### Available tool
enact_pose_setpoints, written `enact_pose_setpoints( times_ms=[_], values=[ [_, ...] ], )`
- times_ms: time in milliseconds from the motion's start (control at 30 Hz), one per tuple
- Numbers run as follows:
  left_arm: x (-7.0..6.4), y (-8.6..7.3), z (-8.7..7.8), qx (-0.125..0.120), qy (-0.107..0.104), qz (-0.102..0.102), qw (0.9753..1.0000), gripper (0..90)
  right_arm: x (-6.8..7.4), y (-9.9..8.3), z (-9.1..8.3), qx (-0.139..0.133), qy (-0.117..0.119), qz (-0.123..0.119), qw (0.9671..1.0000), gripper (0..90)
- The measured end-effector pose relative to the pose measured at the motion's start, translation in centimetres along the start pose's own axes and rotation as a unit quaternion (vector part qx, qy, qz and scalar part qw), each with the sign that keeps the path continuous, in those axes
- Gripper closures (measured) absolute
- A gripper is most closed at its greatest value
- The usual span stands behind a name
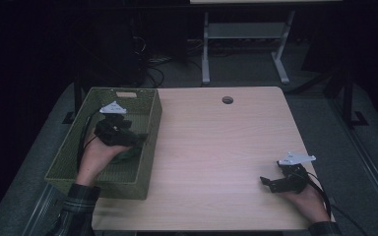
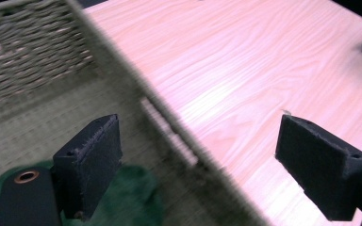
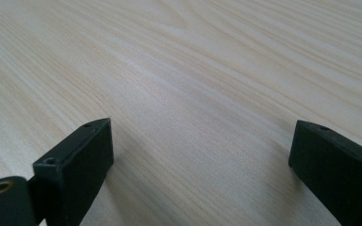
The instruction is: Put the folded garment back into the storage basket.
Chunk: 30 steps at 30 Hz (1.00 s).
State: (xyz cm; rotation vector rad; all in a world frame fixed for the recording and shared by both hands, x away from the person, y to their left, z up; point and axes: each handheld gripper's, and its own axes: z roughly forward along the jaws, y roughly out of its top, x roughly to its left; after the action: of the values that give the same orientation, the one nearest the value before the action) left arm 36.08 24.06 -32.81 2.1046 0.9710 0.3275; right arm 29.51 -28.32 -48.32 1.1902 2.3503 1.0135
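dark green plush cloth (image 2: 136, 188) lies inside the olive woven rectangular basket (image 1: 150, 123) at the counter's (image 1: 216, 147) left, just beneath the left hand-held gripper (image 2: 207, 155) (jaws wide apart, holding nothing). right hand-held gripper (image 1: 270, 183) rests near right, jaws likewise spread, empty.

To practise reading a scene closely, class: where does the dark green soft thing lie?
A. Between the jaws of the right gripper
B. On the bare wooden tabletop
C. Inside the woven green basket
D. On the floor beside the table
C: the dark green soft thing lies on the floor of the woven green basket, under the left gripper, whose jaws stand open astride the basket's wall.
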Motion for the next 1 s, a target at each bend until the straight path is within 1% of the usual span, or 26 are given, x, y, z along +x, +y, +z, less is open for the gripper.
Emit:
enact_pose_setpoints(
  times_ms=[100, 167, 200, 233, 400, 467, 500, 567, 600, 633, 700, 733, 800, 867, 933, 1000],
  values=[
    [-1.0, 0.4, 0.7, -0.004, -0.01, 0.007, 0.9999, 14.1, 0.0, 0.0, 0.0, 0.0, 0.0, 0.0, 1.0, 6.5],
    [-1.9, 0.7, 1.3, -0.007, -0.017, 0.008, 0.9998, 14.2, 0.0, 0.0, 0.0, 0.0, 0.0, 0.0, 1.0, 6.5],
    [-2.2, 0.9, 1.5, -0.008, -0.02, 0.014, 0.9997, 14.2, 0.0, 0.0, 0.0, 0.0, 0.0, 0.0, 1.0, 6.5],
    [-2.6, 1.0, 1.8, -0.01, -0.024, 0.012, 0.9996, 14.2, 0.0, 0.0, 0.0, 0.0, 0.0, 0.0, 1.0, 6.5],
    [-4.6, 1.5, 3.6, -0.01, -0.044, 0.02, 0.9988, 14.2, 0.0, 0.0, 0.0, 0.0, 0.0, 0.0, 1.0, 6.5],
    [-5.4, 1.7, 4.3, -0.011, -0.049, 0.024, 0.9984, 14.3, 0.0, 0.0, 0.0, 0.0, 0.0, 0.0, 1.0, 6.5],
    [-5.8, 1.7, 4.6, -0.015, -0.052, 0.022, 0.9983, 14.3, 0.0, 0.0, 0.0, 0.0, 0.0, 0.0, 1.0, 6.5],
    [-6.4, 1.9, 5.3, -0.018, -0.057, 0.025, 0.9979, 14.3, 0.0, 0.0, 0.0, 0.0, 0.0, 0.0, 1.0, 6.5],
    [-6.8, 1.9, 5.6, -0.02, -0.061, 0.022, 0.9977, 14.2, 0.0, 0.0, 0.0, 0.0, 0.0, 0.0, 1.0, 6.5],
    [-7.0, 1.9, 5.9, -0.02, -0.063, 0.027, 0.9974, 14.2, 0.0, 0.0, 0.0, 0.0, 0.0, 0.0, 1.0, 6.5],
    [-7.8, 1.9, 6.7, -0.021, -0.066, 0.027, 0.9972, 14.2, 0.0, 0.0, 0.0, 0.0, 0.0, 0.0, 1.0, 6.5],
    [-8.1, 1.9, 7.1, -0.02, -0.068, 0.03, 0.997, 14.2, 0.0, 0.0, 0.0, 0.0, 0.0, 0.0, 1.0, 6.5],
    [-8.8, 1.6, 7.9, -0.024, -0.069, 0.035, 0.9967, 14.2, 0.0, 0.0, 0.0, 0.0, 0.0, 0.0, 1.0, 6.4],
    [-9.4, 1.3, 8.7, -0.022, -0.068, 0.043, 0.9966, 14.2, 0.0, 0.0, 0.0, 0.0, 0.0, 0.0, 1.0, 6.5],
    [-10.0, 0.9, 9.6, -0.025, -0.069, 0.044, 0.9964, 14.1, 0.0, 0.0, 0.0, 0.0, 0.0, 0.0, 1.0, 6.4],
    [-10.5, 0.4, 10.4, -0.021, -0.068, 0.05, 0.9962, 14.1, 0.0, 0.0, 0.0, 0.0, 0.0, 0.0, 1.0, 6.4]
  ],
)
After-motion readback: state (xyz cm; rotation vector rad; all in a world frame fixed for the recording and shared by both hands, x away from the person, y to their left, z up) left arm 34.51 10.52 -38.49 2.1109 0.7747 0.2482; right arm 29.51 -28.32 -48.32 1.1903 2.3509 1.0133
